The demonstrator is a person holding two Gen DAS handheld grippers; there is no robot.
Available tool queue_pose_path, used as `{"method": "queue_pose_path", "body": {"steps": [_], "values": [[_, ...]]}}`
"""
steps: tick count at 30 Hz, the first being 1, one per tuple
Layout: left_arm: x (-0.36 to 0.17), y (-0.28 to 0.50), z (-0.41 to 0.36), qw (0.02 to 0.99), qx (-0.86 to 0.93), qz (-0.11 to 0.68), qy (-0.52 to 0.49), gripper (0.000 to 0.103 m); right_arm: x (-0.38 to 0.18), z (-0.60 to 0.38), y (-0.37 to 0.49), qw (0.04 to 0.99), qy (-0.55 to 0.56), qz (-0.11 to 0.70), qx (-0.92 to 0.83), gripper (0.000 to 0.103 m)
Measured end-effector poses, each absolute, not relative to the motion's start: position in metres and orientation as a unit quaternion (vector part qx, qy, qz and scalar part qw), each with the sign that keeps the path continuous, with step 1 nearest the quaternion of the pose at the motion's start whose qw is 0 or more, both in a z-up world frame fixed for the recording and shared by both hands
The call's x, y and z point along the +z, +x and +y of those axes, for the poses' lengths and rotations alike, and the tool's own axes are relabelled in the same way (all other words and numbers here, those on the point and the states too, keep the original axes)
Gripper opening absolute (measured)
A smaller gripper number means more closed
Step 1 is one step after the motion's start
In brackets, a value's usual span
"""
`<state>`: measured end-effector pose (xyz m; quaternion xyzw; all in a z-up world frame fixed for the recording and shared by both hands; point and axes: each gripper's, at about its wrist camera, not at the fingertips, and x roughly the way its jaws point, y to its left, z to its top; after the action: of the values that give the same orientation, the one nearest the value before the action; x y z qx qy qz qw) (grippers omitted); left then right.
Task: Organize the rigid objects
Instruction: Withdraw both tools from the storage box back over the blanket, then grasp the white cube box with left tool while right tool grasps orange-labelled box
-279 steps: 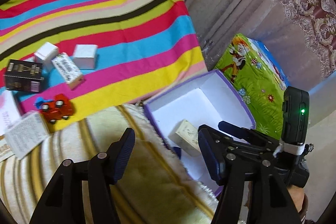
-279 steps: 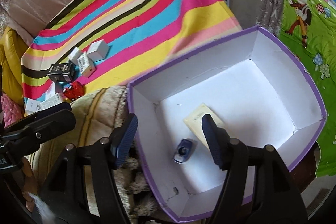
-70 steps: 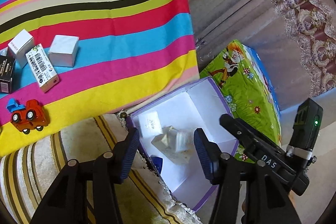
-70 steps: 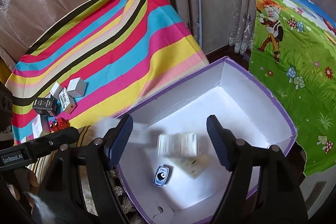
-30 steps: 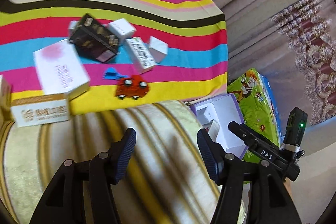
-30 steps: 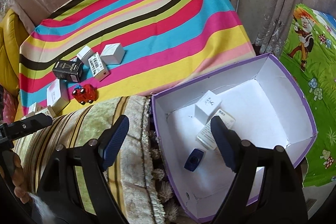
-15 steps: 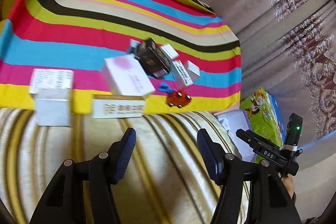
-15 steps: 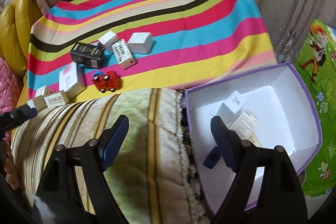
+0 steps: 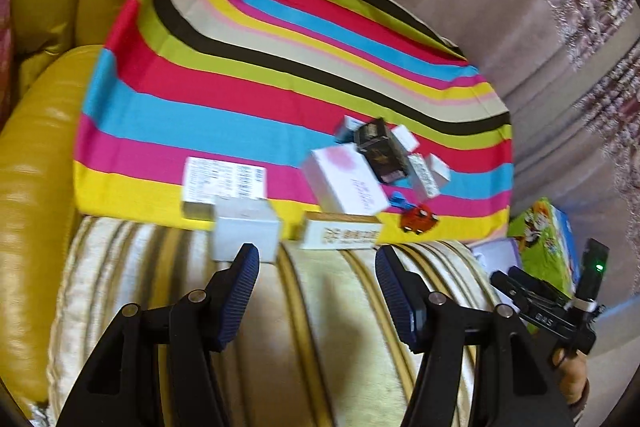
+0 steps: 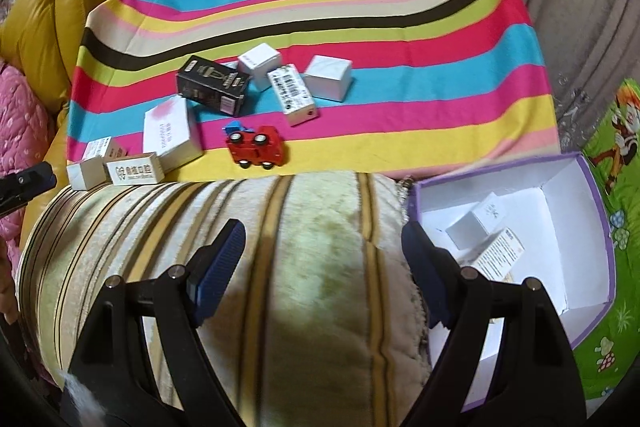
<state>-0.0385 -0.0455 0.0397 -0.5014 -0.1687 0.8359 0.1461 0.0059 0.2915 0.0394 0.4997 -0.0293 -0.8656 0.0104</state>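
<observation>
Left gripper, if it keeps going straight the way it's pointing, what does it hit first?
Probably the striped cushion: it fills the gap ahead of the empty left gripper. The white box sits beyond the fingers, off to the left; depth is uncertain.

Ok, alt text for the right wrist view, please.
The open, empty right gripper hangs over a striped cushion. Beyond it small boxes and a red toy car lie scattered on a rainbow-striped cloth; at right a purple-rimmed box holds a few cartons.
</observation>
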Motion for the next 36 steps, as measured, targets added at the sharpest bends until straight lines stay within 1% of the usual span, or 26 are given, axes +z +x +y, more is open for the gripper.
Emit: {"method": "queue_pose_path", "body": {"steps": [8,21,23,24,26,31,36], "values": [[0.019,-0.059,-0.06,0.092,0.829,-0.144,-0.533,0.062,0.04,0.254,-0.006,0.041,0.509,-0.009,-0.86,0.083],[-0.006,-0.078,-0.049,0.076,0.811,-0.103,-0.571,0.062,0.036,0.178,-0.031,0.097,0.522,0.051,-0.846,0.083],[-0.008,-0.079,-0.049,0.075,0.811,-0.103,-0.572,0.061,0.036,0.166,-0.034,0.103,0.521,0.059,-0.845,0.083],[-0.008,-0.079,-0.048,0.075,0.811,-0.102,-0.571,0.058,0.035,0.163,-0.035,0.105,0.522,0.06,-0.845,0.083],[-0.008,-0.08,-0.048,0.078,0.811,-0.104,-0.571,0.052,0.033,0.153,-0.038,0.112,0.526,0.064,-0.841,0.083],[-0.006,-0.079,-0.051,0.09,0.813,-0.119,-0.562,0.051,0.026,0.136,-0.045,0.12,0.538,0.06,-0.832,0.083],[0.003,-0.075,-0.063,0.111,0.82,-0.168,-0.536,0.051,0.021,0.124,-0.051,0.122,0.55,0.04,-0.825,0.083]]}}
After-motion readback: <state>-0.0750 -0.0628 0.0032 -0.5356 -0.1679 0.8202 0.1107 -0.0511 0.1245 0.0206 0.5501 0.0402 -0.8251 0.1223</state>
